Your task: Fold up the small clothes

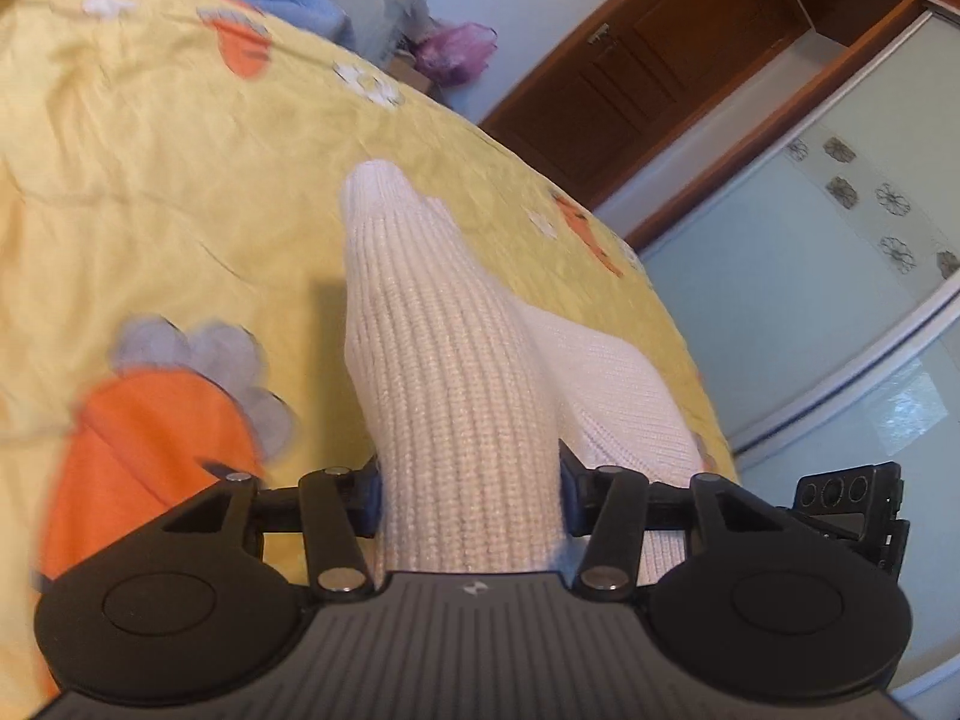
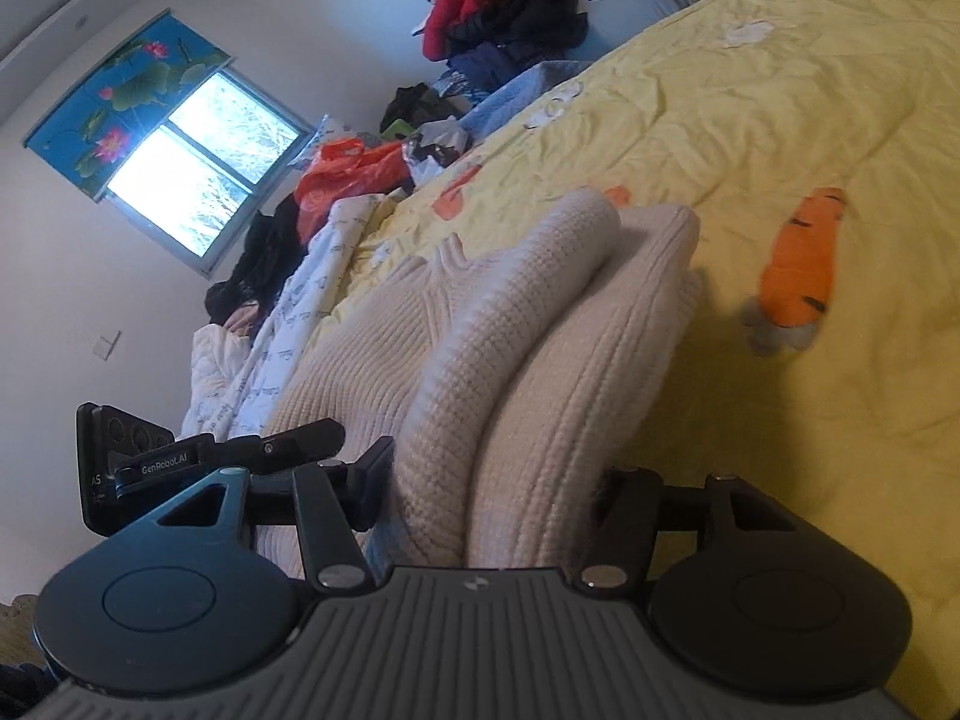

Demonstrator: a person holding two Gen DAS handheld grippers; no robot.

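The left gripper (image 1: 471, 489) is tipped over at a slant, its two black fingers (image 1: 366, 495) pressed in from either side on a thick ribbed fold of the cream sweater (image 1: 444, 360), which fills the gap between them. The right gripper (image 2: 492, 498) is canted the other way and clamps a bunched stack of the same knit, one finger (image 2: 375, 489) plainly against the cloth and the other half buried in it. Neither hand behind the grippers shows in either view.
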